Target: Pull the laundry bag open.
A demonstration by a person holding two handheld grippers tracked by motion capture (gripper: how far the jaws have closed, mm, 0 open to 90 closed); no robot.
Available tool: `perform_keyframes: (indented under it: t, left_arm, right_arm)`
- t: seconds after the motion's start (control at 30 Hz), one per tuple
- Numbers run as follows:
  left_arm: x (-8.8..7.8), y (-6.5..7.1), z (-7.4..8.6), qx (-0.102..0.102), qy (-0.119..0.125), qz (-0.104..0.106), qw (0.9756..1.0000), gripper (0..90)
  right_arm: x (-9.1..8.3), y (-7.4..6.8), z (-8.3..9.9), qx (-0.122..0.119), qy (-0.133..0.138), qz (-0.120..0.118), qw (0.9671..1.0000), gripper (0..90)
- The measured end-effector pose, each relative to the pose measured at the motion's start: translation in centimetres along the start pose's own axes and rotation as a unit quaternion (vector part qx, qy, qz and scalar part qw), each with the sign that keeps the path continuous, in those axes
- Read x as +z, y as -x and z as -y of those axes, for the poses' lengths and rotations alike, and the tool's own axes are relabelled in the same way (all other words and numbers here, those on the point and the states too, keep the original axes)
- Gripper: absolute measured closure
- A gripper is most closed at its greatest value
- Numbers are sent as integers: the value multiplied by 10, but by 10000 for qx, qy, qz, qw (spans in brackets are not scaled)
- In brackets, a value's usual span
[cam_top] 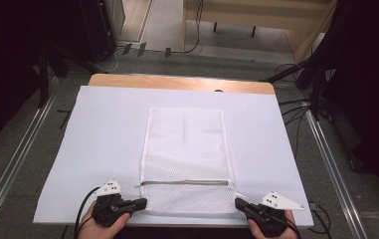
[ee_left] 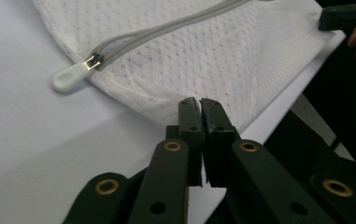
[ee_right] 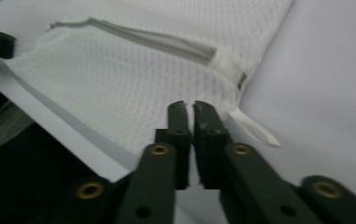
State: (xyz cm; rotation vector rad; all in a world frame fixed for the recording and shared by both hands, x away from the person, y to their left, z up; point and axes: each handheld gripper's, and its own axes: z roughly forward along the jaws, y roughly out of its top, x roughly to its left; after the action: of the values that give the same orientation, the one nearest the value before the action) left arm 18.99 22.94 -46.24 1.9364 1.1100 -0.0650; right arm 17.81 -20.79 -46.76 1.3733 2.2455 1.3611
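Observation:
A white mesh bag (cam_top: 186,144) lies flat in the middle of the white sheet (cam_top: 102,129), its grey zipper (cam_top: 184,182) running across near the front end. My left gripper (cam_top: 144,202) is at the bag's near left corner, my right gripper (cam_top: 236,202) at the near right corner. In the left gripper view the jaws (ee_left: 200,101) are pressed together on the mesh edge (ee_left: 203,56), with the zipper pull (ee_left: 68,79) off to the left. In the right gripper view the jaws (ee_right: 188,105) pinch the mesh (ee_right: 119,79) beside a white tab (ee_right: 255,130).
The white sheet covers a wooden table whose far edge (cam_top: 177,82) shows bare. Both grippers sit at the table's front edge. Metal rails (cam_top: 18,159) run along the floor on both sides, and cables (cam_top: 296,109) lie at the right.

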Motion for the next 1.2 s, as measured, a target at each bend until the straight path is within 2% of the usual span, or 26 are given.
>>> perform_keyframes:
  t: [0.03, 0.07, 0.1, 0.13, 0.17, 0.2, 0.23, 0.27, 0.3, 0.37, 0.43, 0.47, 0.5, 0.53, 0.57, 0.6, 0.63, 0.67, 0.77, 0.8, 0.87, 0.9, 0.93, 0.97, 1.07, 1.2]
  left_arm:
    - [-2, 0, 0, 60, 127, 0, 9999, 762]
    - [-3, -1, -1, 48, 209, -85, 9997, 649]
    - [-6, -4, -3, 15, 498, -355, 9981, 506]
    - [-6, -4, -3, 15, 498, -355, 9981, 453]
    - [-8, -6, -3, -25, 633, -487, 9968, 405]
    - [-9, -8, -3, -73, 760, -563, 9955, 405]
    - [-11, -13, -4, -92, 912, -678, 9935, 355]
    - [-11, -13, -4, -92, 912, -678, 9935, 333]
    - [-11, -15, -5, -71, 979, -780, 9921, 333]
    - [-12, -20, -7, -54, 1048, -934, 9901, 270]
    - [-17, -28, -8, 35, 1114, -1011, 9886, 261]
    - [-17, -28, -8, 35, 1114, -1011, 9886, 224]
    - [-21, -34, -8, 165, 1152, -927, 9889, 169]
    - [-21, -34, -8, 165, 1152, -927, 9889, 156]
    - [-27, -40, -7, 162, 1247, -1085, 9861, 156]
    - [-27, -40, -7, 162, 1247, -1085, 9861, 156]
    - [-33, -47, -7, 134, 1317, -1260, 9832, 156]
    - [-33, -47, -7, 134, 1317, -1260, 9832, 155]
    - [-45, -61, -7, 89, 1549, -1445, 9773, 146]
    - [-45, -61, -7, 89, 1549, -1445, 9773, 140]
    - [-49, -67, -7, 89, 1594, -1552, 9749, 134]
    - [-51, -69, -6, 86, 1554, -1734, 9725, 132]
    - [-53, -74, -6, 49, 1527, -1959, 9687, 132]
    - [-53, -74, -6, 49, 1527, -1959, 9687, 132]
    - [-63, -82, -4, -37, 1713, -1997, 9648, 119]
    - [-69, -86, -3, -20, 1831, -2008, 9624, 101]
  right_arm:
    - [-2, 2, 0, -15, 71, -128, 9999, 739]
    - [-3, 3, 0, -50, 205, -123, 9997, 659]
    - [-5, 6, -1, 38, 348, -5, 9994, 582]
    - [-5, 6, -1, 38, 348, -5, 9994, 582]
    - [-7, 12, -3, 135, 568, 110, 9982, 512]
    - [-7, 12, -3, 135, 568, 110, 9982, 512]
    - [-7, 18, -5, 116, 673, 309, 9972, 473]
    - [-7, 18, -5, 116, 673, 309, 9972, 473]
    - [-7, 20, -5, 112, 687, 381, 9968, 450]
    - [-8, 29, -6, 123, 799, 659, 9945, 394]
    - [-10, 34, -6, 166, 904, 714, 9932, 354]
    - [-11, 38, -7, 126, 967, 718, 9926, 353]
    - [-12, 40, -8, 86, 1004, 734, 9922, 335]
    - [-12, 40, -8, 86, 1004, 734, 9922, 335]
    - [-14, 48, -9, 48, 1107, 822, 9904, 309]
    - [-14, 48, -9, 48, 1107, 822, 9904, 309]
    - [-16, 56, -10, 111, 1165, 813, 9898, 286]
    - [-16, 56, -10, 111, 1165, 813, 9898, 286]
    - [-20, 71, -10, 186, 1136, 932, 9890, 251]
    - [-20, 71, -10, 186, 1136, 932, 9890, 251]
    - [-22, 77, -9, 230, 1150, 993, 9881, 244]
    - [-23, 80, -9, 249, 1153, 1045, 9875, 233]
    - [-26, 87, -8, 249, 1205, 1103, 9863, 227]
    - [-26, 87, -8, 249, 1205, 1103, 9863, 227]
    - [-31, 97, -7, 338, 1261, 1146, 9848, 215]
    - [-34, 104, -5, 361, 1258, 1200, 9841, 213]
